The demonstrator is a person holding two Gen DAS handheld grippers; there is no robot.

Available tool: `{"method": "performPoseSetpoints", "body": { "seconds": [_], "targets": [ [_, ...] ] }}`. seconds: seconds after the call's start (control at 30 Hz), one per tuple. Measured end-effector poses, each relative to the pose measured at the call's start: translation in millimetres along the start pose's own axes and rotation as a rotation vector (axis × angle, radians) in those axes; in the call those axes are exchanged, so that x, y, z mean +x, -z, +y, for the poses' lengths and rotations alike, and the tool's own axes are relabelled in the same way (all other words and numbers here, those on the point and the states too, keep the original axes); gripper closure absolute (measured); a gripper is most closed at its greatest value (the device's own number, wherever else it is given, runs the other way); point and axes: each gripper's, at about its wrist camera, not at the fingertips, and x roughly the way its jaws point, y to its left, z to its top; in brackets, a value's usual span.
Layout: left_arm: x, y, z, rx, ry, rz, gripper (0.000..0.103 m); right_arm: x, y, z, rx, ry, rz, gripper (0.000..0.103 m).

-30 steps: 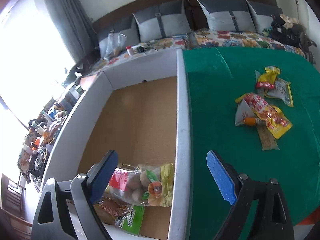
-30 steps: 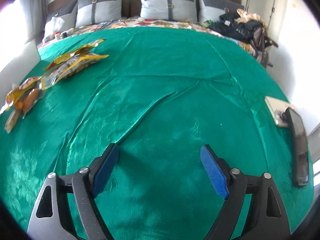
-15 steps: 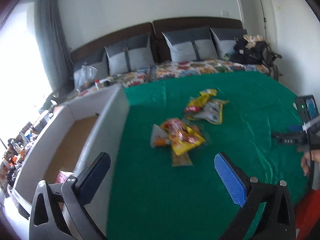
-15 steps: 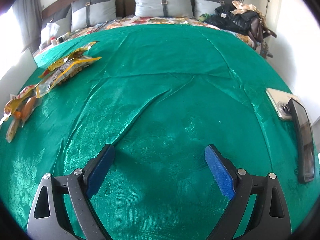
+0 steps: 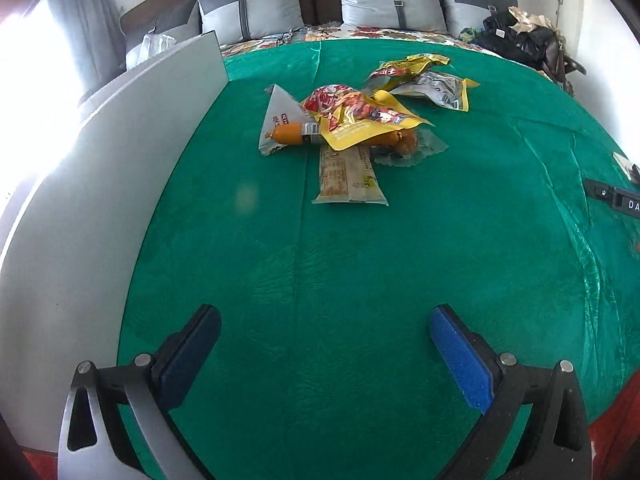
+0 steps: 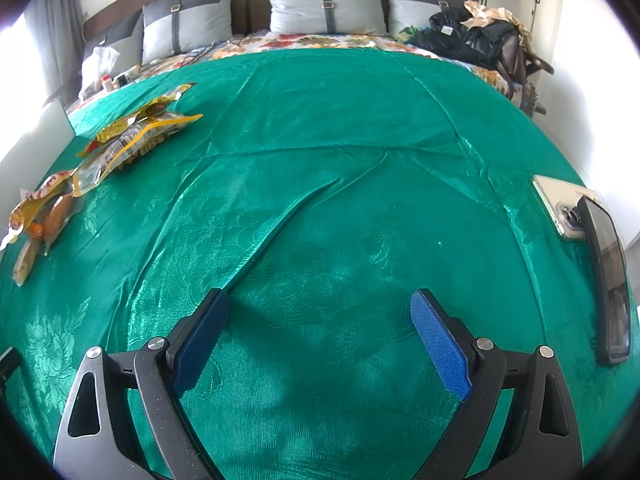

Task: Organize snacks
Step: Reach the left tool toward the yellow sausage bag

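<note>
A pile of snack packets lies on the green cloth (image 5: 360, 260): a yellow and red bag (image 5: 356, 116), an orange sausage (image 5: 294, 134), a beige bar packet (image 5: 346, 176) and two yellow-edged bags (image 5: 436, 86) behind. The white box wall (image 5: 100, 152) stands to their left. My left gripper (image 5: 326, 336) is open and empty, low over the cloth in front of the pile. My right gripper (image 6: 320, 320) is open and empty over bare cloth; the same packets (image 6: 132, 140) lie far to its left.
Two phones (image 6: 600, 256) lie at the cloth's right edge. Grey pillows (image 5: 384, 4) and a dark heap of clothes (image 5: 520, 36) are at the bed's far end. The other gripper's body (image 5: 616, 200) shows at the left view's right edge.
My left gripper has swung from over the box, away from the snacks inside it, to face the pile on the cloth and come nearer to it. My right gripper has barely moved.
</note>
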Motion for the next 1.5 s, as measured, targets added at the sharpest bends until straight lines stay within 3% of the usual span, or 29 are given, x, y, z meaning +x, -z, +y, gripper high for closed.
{"method": "performPoseSetpoints", "body": {
  "seconds": [0.2, 0.57, 0.83, 1.03, 1.13, 1.3, 1.4, 1.5],
  "targets": [
    [5.0, 2.9, 7.3, -0.064, 0.052, 0.013, 0.0, -0.1, -0.1, -0.2, 0.0, 0.0, 0.0, 0.009],
    [5.2, 3.7, 7.8, -0.041, 0.054, -0.031, 0.0, -0.2, -0.1, -0.1, 0.001, 0.0, 0.001, 0.008],
    [5.6, 0.3, 9.3, -0.023, 0.073, -0.005, 0.0, -0.3, -0.1, -0.2, 0.001, 0.0, 0.001, 0.008],
    [1.9, -9.8, 12.1, -0.031, 0.103, 0.065, 0.0, -0.4, -0.1, -0.2, 0.001, -0.001, 0.001, 0.008],
    [-13.0, -28.5, 11.9, -0.027, 0.122, 0.009, 0.0, -0.4, -0.1, -0.3, 0.001, 0.0, 0.001, 0.008],
    [-22.8, -99.3, 9.8, -0.012, 0.124, -0.051, 0.0, -0.3, -0.2, -0.3, 0.001, -0.001, 0.001, 0.008],
    [1.1, -141.3, 7.2, -0.012, 0.108, 0.016, 0.0, -0.5, -0.1, -0.3, 0.001, -0.001, 0.001, 0.008],
    [33.5, -162.5, 1.7, 0.004, 0.073, 0.114, 0.0, -0.5, -0.1, -0.4, 0.001, 0.0, 0.001, 0.008]
  ]
}}
